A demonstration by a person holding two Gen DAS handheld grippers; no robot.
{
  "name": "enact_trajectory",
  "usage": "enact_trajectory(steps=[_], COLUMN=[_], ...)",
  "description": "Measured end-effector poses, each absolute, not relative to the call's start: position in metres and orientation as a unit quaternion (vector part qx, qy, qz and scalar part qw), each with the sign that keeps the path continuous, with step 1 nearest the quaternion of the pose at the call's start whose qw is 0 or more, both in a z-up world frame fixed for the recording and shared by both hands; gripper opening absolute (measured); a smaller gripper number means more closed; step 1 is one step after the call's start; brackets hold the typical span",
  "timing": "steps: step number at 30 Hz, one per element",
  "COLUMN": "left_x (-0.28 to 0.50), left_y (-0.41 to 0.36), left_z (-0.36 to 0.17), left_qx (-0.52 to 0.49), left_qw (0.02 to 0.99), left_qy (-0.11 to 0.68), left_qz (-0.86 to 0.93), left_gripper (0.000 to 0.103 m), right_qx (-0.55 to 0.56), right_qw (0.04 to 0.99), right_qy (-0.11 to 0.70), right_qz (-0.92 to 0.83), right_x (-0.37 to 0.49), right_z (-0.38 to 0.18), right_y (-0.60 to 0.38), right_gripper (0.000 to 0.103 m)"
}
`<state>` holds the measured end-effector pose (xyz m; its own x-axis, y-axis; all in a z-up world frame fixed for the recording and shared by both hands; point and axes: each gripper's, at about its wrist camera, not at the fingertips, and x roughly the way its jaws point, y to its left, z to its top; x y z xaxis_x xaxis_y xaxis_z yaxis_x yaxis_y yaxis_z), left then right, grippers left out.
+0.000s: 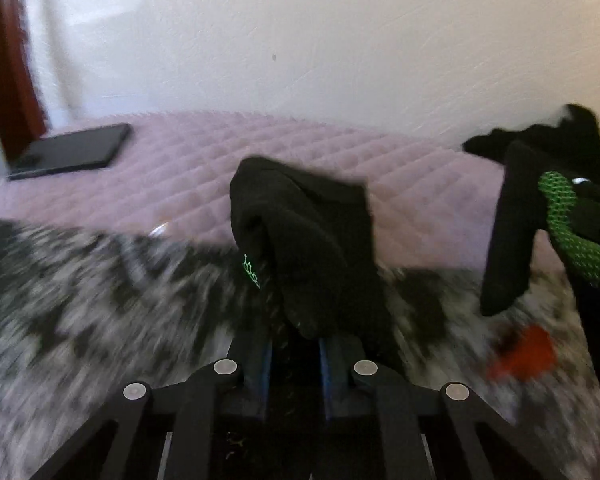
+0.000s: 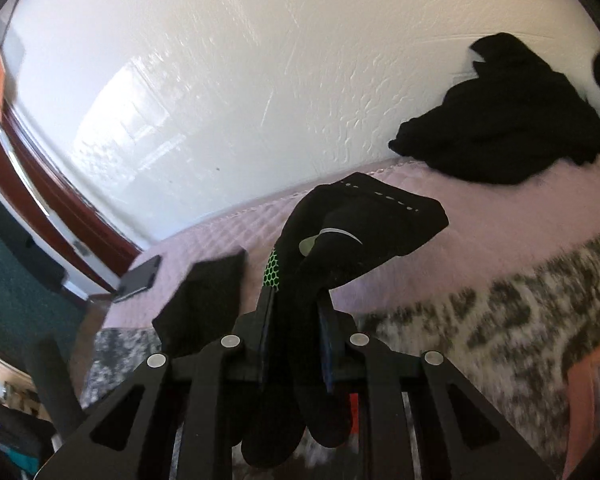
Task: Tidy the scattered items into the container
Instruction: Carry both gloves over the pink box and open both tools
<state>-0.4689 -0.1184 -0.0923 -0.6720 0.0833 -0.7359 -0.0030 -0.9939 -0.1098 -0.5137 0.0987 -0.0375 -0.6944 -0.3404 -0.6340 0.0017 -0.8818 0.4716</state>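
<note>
two grippers, each clamping black sock

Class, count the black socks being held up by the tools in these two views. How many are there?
2: one sock pinched in the left tool, one green-patterned sock pinched in the right tool. The dark pile by the wall may hide more.

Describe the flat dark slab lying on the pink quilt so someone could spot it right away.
Start at the pink quilted cover against the white wall. The flat dark slab lies near its far left corner. It alone is stiff, rectangular and glossy; the other dark things are limp cloth.
</note>
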Motion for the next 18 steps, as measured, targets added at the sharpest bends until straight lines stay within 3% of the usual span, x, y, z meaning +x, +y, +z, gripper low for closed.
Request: enact_trajectory(steps=[10, 18], left_x=[-0.218, -0.065], left_y=[-0.086, -0.015], left_z=[0.027, 0.116], left_qx=[-0.327, -0.262], left_qw=[-0.046, -0.014], left_qy=[-0.038, -0.019], left_qz=[0.943, 0.965], left_gripper=[0.012, 0.013], right_qx=[0.338, 0.236], right_qw=[0.185, 0.201], right_qy=[-0.206, -0.151], right_qz=[-0.9, -0.939], right_x=[-0.304, -0.101], right_z=[0.054, 0.136], right_y=[0.124, 0.187], right_gripper=[0.021, 0.022])
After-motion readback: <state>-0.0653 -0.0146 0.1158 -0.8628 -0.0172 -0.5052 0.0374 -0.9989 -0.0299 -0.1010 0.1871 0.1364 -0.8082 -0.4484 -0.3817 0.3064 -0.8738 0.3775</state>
